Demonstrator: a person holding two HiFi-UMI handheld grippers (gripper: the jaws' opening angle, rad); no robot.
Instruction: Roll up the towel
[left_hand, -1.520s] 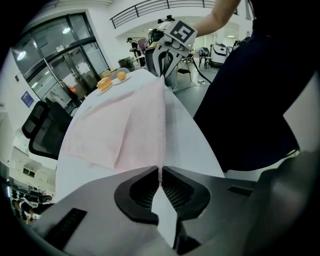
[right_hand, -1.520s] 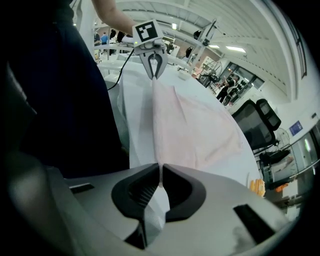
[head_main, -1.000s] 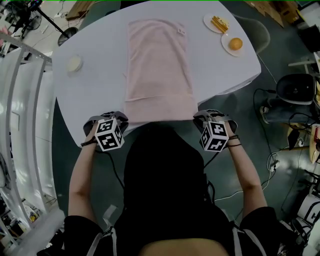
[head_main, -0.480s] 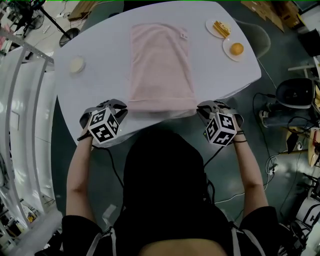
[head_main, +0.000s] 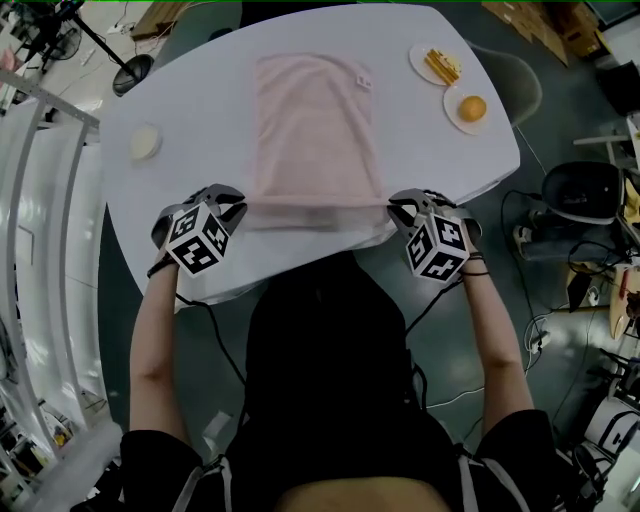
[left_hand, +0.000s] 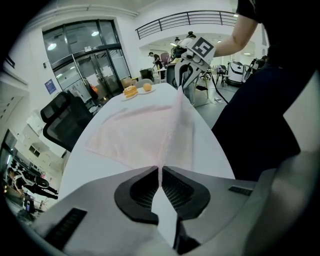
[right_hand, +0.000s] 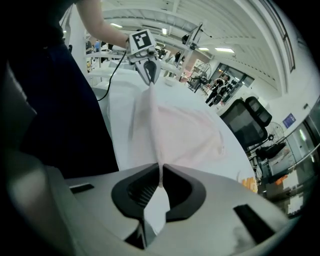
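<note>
One pale pink rectangular cloth towel (head_main: 315, 130) lies on one white oval table (head_main: 200, 110). Left gripper (left_hand: 160, 172) and right gripper (right_hand: 161, 175) each pinch one near corner, apparently lifted.

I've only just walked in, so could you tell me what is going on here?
A person holds a gripper in each hand. The left gripper and the right gripper are each shut on a near corner of the pink towel, holding its near edge up off the white table. The rest of the towel lies flat; no roll yet.
</note>
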